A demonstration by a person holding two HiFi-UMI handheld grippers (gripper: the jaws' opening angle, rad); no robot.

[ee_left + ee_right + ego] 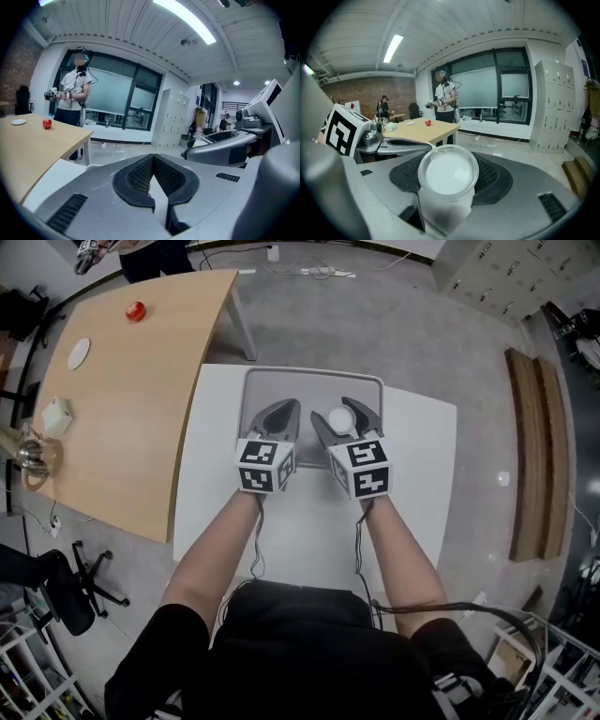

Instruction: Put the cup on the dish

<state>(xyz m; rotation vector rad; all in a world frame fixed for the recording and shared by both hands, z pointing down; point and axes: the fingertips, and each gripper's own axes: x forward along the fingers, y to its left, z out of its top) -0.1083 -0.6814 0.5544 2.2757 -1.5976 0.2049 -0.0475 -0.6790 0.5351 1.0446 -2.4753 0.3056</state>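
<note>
We had both grippers out over the white table (211, 474), side by side & close together, above the near part of a grey tray (314, 382) that sat on it. R gripper (343, 412) was pinching the cup (340, 418), a small translucent white one, btwn its two black ribbed pads. In the R gripper view the cup's (447, 176) round rim faced the cam, w/ the body below it & the jaws either side. L gripper (287, 410) carried nothing. In the L gripper view its jaws were pressed together at the tips, w/ only a narrow V gap further back.

The dish (79, 353), small & white, wasn't on our table. It lay on the wooden table (141, 418) to our left, well apart from the cup. Near it, toward that table's far end, sat a red apple (136, 310). Closer to us along the same table's left edge were a white box-like thing (56, 415) & a glass pot (31, 457); we couldn't tell more abt either. Another person (75, 89) stood at the far end of the wooden table, holding a gripper out in front. A black office chair (70, 592) stood on the floor by the wooden table's near corner. Wooden planks (532, 460) lay on the grey floor off to our right.
</note>
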